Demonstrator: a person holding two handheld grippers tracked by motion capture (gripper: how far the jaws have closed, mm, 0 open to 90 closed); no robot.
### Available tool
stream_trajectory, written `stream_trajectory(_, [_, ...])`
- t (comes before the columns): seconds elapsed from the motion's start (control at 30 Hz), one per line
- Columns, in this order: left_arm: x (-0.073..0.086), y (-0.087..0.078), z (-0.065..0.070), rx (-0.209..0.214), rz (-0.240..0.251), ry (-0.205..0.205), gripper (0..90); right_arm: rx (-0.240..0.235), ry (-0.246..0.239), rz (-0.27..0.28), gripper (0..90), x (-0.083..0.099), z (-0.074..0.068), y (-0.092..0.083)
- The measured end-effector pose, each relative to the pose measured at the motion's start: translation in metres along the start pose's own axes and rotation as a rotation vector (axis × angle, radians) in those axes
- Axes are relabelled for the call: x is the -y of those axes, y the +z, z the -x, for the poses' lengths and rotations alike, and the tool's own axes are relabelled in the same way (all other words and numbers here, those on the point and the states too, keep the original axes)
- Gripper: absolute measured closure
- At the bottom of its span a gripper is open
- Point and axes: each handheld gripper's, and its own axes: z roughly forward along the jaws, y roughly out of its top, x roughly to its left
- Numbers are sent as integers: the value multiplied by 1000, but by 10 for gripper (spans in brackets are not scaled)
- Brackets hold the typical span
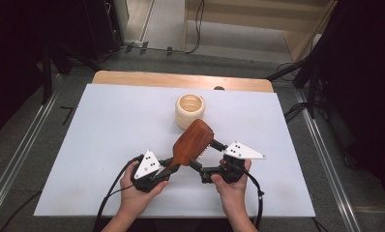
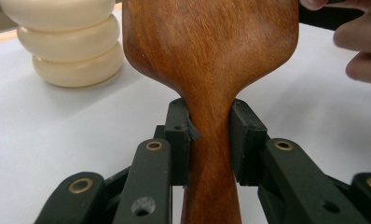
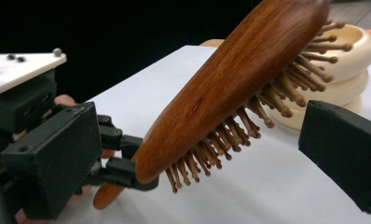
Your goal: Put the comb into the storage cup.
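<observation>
The white table (image 1: pixel 108 145) carries one standing object, a cream ribbed holder (image 1: pixel 189 110) made of stacked rings with an open top, set near the far middle. Just in front of it, raised off the surface, is the wooden hairbrush (image 1: pixel 193 141), its broad oval head tilted up toward the holder and its bristle side facing down and to the person's right.

The left gripper (image 2: pixel 210 140) has the brush by the narrow neck where the handle widens into the head; its jaws are closed most of the way, pads pressed flat on both sides of the wood. The right gripper (image 1: pixel 212 159) sits beside the head with its jaws spread wide, one on each side of the bristle face, gripping nothing; in the right gripper view the wooden bristles (image 3: pixel 249 121) lie between its two dark jaws without touching them.

The step in hand appears to be a second grasp or a handover on the head. To do it well, the left hand should probably keep the neck clamped and steady while the right comes in across the head. The right jaws would best close on the solid wooden rim rather than the bristles, which would bend and let the brush slip. The head hangs close to the holder, so any swing toward it risks knocking the holder over.
</observation>
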Motion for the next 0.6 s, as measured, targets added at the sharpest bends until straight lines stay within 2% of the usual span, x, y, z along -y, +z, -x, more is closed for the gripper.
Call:
stream_trajectory(0.1, [0, 2, 4, 1, 4, 9, 719, 6, 25, -1, 0, 3, 0, 3])
stream_trajectory(0.13, [0, 2, 5, 1, 0, 14, 719, -2, 53, -6, 0, 4, 2, 5])
stream_trajectory(0.17, [1, 3, 6, 3, 1, 16, 719, -2, 53, -6, 0, 4, 2, 5])
stream_trajectory(0.3, [2, 6, 9, 9, 8, 21, 720, -15, 112, -6, 0, 5, 1, 8])
stream_trajectory(0.37, [3, 6, 10, 6, 11, 22, 720, -7, 124, 0, 21, 5, 1, 9])
stream_trajectory(0.4, [3, 6, 10, 4, 13, 25, 719, 3, 160, 4, 46, 5, 1, 8])
stream_trajectory(0.47, [3, 6, 11, 6, 17, 27, 719, -5, 170, 3, 59, 5, 2, 9])
stream_trajectory(0.53, [3, 6, 12, 5, 20, 34, 720, 14, 204, 6, 113, 4, 3, 8])
stream_trajectory(0.6, [3, 7, 15, 7, 22, 40, 720, 14, 220, 5, 134, 4, 4, 9])
